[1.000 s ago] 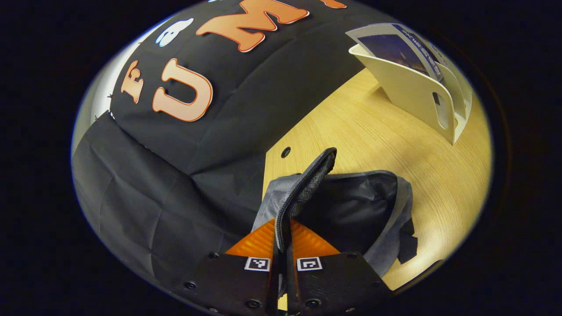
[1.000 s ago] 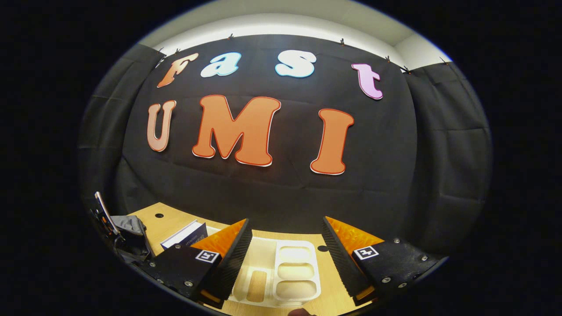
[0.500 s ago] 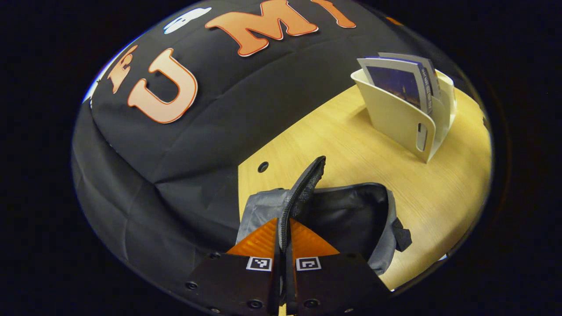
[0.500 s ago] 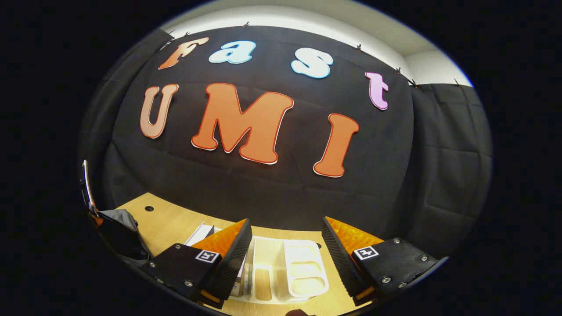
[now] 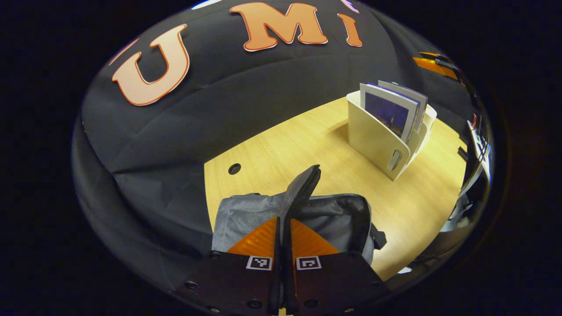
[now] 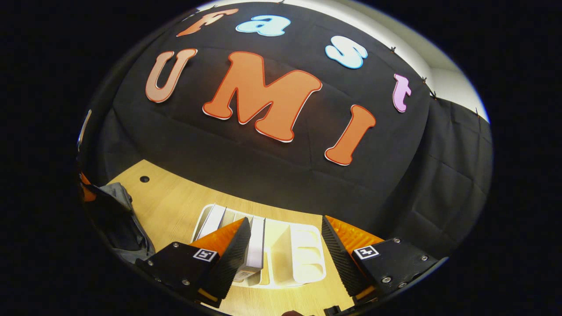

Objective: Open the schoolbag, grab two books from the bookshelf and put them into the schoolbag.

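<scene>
Lower now, right gripper [image 6: 283, 245] gapes over bookshelf [image 6: 303, 263]; left gripper [image 5: 284, 239] pinches schoolbag [image 5: 333, 219] flap.

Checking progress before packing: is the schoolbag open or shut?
Open: the left hand-held gripper pinches the schoolbag flap upright.

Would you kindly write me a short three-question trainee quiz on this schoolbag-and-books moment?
1. True or false: the left tool is shut on the schoolbag's flap.
2. The right tool hovers, jaws apart, above: A) the schoolbag B) the white bookshelf C) a bare stretch of table.
3. Fill in: the books stand in the ____.

Key: 1 true; 2 B; 3 bookshelf.
</scene>
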### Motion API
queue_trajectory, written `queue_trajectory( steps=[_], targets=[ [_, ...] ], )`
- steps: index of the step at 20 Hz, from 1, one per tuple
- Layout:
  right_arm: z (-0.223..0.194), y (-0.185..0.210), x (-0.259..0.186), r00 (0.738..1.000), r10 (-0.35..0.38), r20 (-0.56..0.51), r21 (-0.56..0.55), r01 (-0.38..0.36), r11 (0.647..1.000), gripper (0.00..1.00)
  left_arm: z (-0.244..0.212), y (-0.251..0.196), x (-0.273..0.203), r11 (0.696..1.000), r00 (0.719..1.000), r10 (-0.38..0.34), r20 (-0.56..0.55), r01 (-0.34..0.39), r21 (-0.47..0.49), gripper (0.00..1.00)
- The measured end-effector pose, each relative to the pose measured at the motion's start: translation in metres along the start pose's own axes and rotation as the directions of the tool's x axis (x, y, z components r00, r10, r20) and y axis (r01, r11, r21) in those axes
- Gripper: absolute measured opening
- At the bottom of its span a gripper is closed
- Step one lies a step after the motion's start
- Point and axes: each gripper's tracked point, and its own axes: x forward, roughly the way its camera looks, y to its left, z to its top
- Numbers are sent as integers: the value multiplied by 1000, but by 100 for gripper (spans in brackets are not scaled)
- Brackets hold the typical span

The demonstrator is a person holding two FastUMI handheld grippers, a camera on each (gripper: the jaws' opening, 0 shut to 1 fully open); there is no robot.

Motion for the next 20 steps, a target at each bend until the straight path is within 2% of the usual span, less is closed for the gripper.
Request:
queue_trajectory(
  steps=[2,4,11,13,14,16,19,20],
  targets=[
    [3,21,-3,998,63,-31,-5,-63,998,98,3,1,-5,996,997,-81,-11,81,-23,6],
    [1,41,-2,986,141,-91,5,-141,990,98,12,13,-9,993,993,-114,-6,114,-29,6],
    [-6,71,16,923,279,-266,54,-274,960,98,37,40,-24,971,978,-206,-17,202,-128,6],
    [-9,91,24,886,348,-308,95,-335,937,98,37,41,-26,969,974,-222,-39,216,-121,6],
    [-13,101,27,854,399,-335,137,-375,917,98,37,43,-27,969,973,-225,-51,218,-116,6],
    [-27,110,31,793,455,-406,211,-402,891,95,36,43,-26,970,971,-226,-79,217,-112,6],
    [-41,114,49,745,451,-491,231,-387,892,94,35,44,-29,971,971,-223,-90,214,-104,5],
    [-51,111,55,735,412,-539,224,-346,911,94,36,46,-28,973,972,-215,-96,205,-107,6]
  ],
)
